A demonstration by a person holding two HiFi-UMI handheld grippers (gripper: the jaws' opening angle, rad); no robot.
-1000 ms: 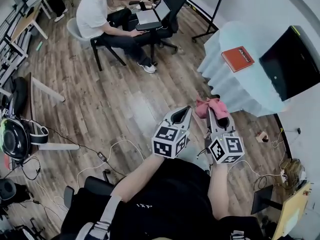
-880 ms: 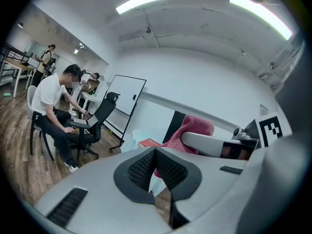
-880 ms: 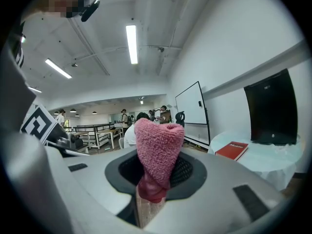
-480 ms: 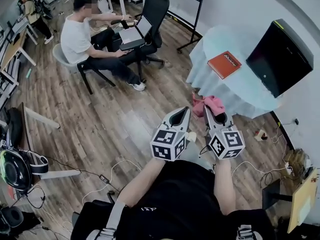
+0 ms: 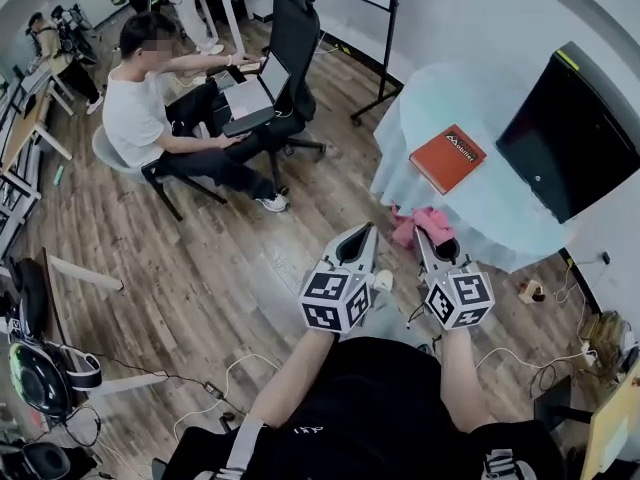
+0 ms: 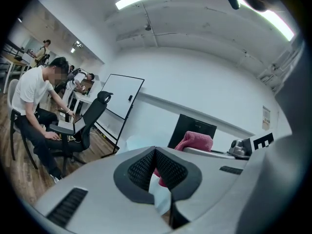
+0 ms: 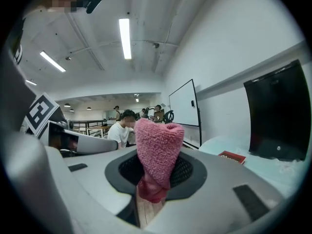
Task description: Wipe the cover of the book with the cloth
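An orange-red book lies flat on a round table with a pale blue cloth cover; it also shows small in the right gripper view as the book. My right gripper is shut on a pink cloth, which sticks up between its jaws as the pink cloth. It hangs just short of the table's near edge, below the book. My left gripper is beside it, shut with nothing held; in the left gripper view its jaws meet and the pink cloth shows beyond them.
A black monitor stands on the table right of the book. A person sits on a chair with a laptop at the far left, next to a black office chair. Cables lie on the wood floor.
The view has swung toward the table: book and table now sit closer ahead of the grippers. Both grippers keep their pose side by side, the right still holding the cloth.
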